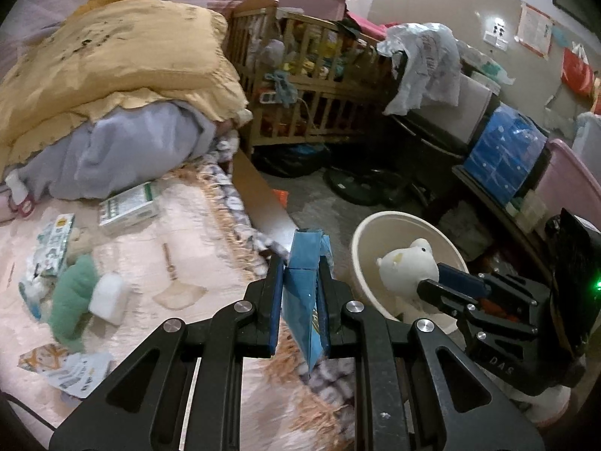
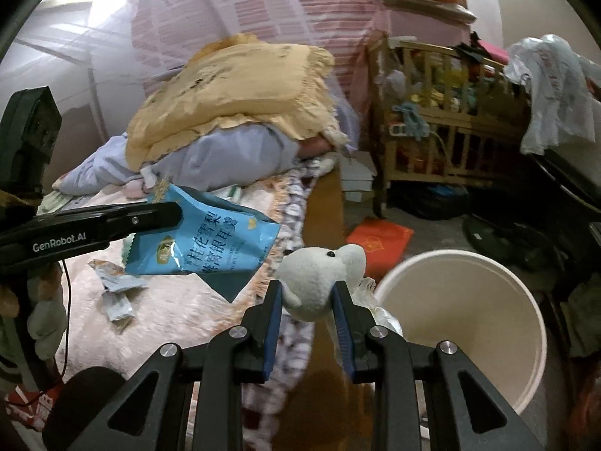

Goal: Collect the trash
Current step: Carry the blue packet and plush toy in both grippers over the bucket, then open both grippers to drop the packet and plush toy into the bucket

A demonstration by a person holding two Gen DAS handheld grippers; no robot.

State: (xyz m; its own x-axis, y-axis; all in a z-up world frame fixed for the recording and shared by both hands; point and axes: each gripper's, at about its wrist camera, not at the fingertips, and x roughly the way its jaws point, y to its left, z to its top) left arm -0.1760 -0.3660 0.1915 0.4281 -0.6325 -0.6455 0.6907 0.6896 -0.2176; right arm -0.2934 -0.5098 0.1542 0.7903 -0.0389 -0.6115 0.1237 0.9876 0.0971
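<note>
The left gripper [image 1: 300, 263] was clamped on a blue snack wrapper [image 1: 304, 289], its blue pads pressing the flattened packet from both sides so that it stood on edge between them, above the fringed edge of the bed. In the right wrist view the same wrapper [image 2: 204, 242] showed its printed face, held out over the pink bedspread [image 2: 169, 312]. The right gripper [image 2: 308, 293] was closed on a small white plush toy [image 2: 319, 278], squeezing its body with the head and a black eye poking up past the fingertips. That toy hung just beside the rim of a cream round bin [image 2: 462, 323] standing on the floor next to the bed; from the left wrist view the toy [image 1: 407, 267] appeared against the bin's opening [image 1: 375, 225]. On the bedspread lay more litter: a torn wrapper [image 2: 116, 289], a green and white box [image 1: 127, 206], a white bottle [image 1: 109, 297], a green soft toy [image 1: 71, 297] and scraps of packaging [image 1: 71, 370]. Farther back sat a yellow pillow [image 1: 124, 60] on a pale blue quilt [image 1: 124, 154], and a wooden cot [image 1: 311, 86] full of things.
</note>
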